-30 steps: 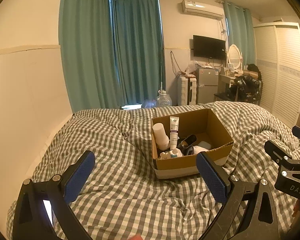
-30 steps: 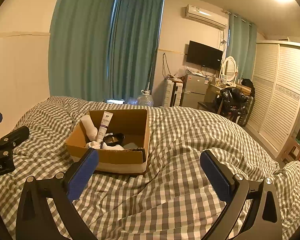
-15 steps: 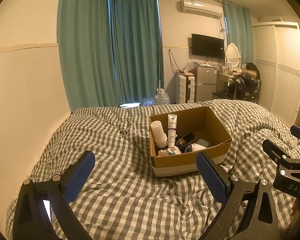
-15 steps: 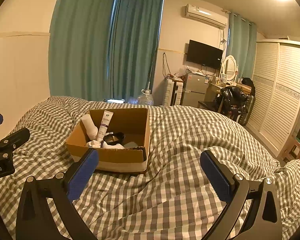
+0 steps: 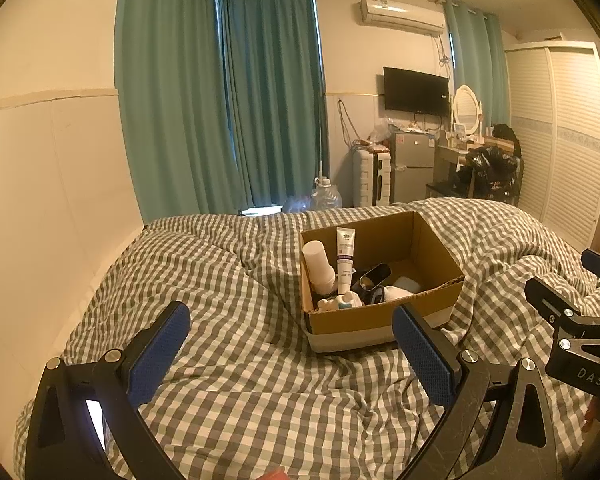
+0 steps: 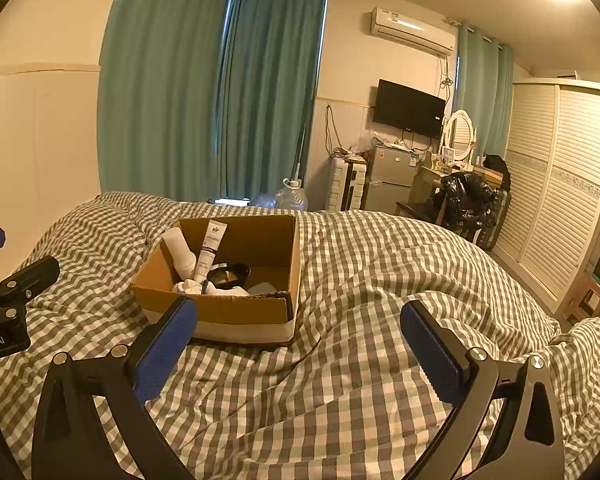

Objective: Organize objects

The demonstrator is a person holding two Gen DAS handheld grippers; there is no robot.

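Bed (image 5: 228,360) unchanged this past second: box (image 5: 380,320) holds the toiletries, both grippers (image 5: 288,354) (image 6: 298,346) spread, empty, barely shifting.

From my left wrist, the near wall of the cardboard box (image 5: 352,318) hides the lower parts of the white bottle (image 5: 318,264) and the tube (image 5: 345,256); the print on the tube is too small to read. At four o'clock my right gripper (image 5: 572,300) is cut off by the edge. From my right wrist, my left gripper (image 6: 4,280) at nine o'clock is likewise cropped.
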